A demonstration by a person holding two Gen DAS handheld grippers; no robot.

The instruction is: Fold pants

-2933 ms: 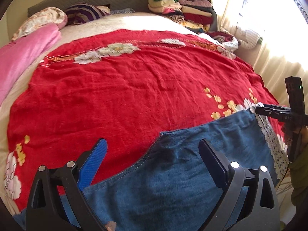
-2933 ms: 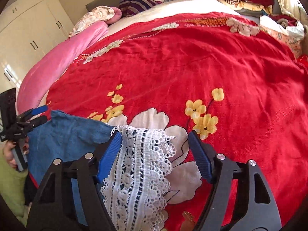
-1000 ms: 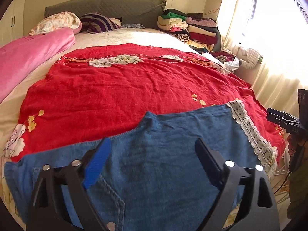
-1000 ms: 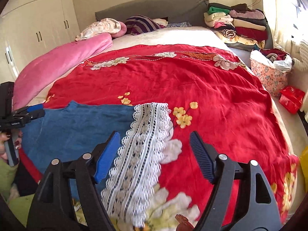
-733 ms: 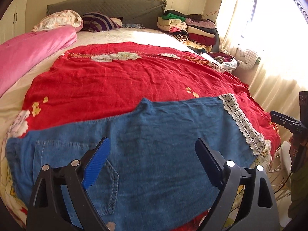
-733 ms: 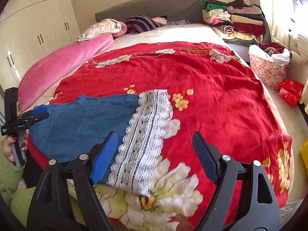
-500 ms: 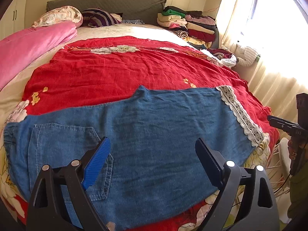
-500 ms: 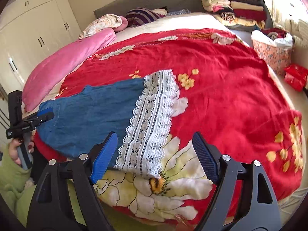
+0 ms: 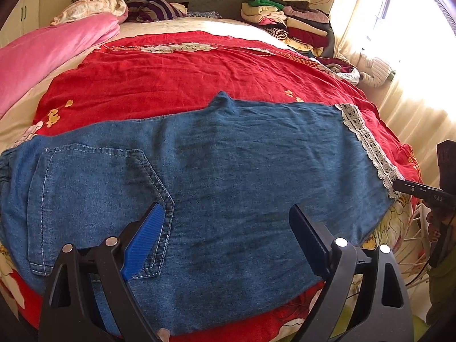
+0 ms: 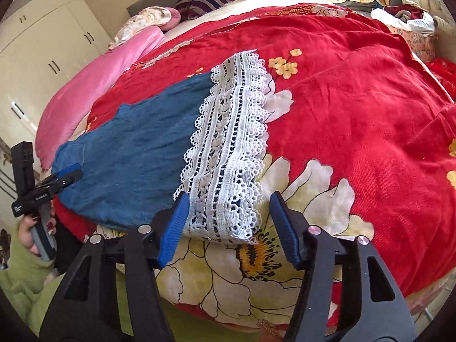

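Note:
Blue denim pants with a white lace hem lie spread flat across the near edge of the red flowered bedspread. My left gripper hangs open above the seat, its blue pad beside the back pocket, nothing between its fingers. In the right wrist view that gripper is at the waist end, a hand on its handle. My right gripper straddles the near corner of the lace hem. Its jaws are closing with the lace between them, and the pads do not pinch it.
A pink quilt and pillows lie along the bed's left and head. Folded clothes are stacked at the far right corner. A floral basket stands beside the bed. Cream wardrobes are on the left, bright curtains on the right.
Both grippers have sunk toward the near edge of the bed, and more of the pants now shows. The right jaws have narrowed around the corner of the lace hem.

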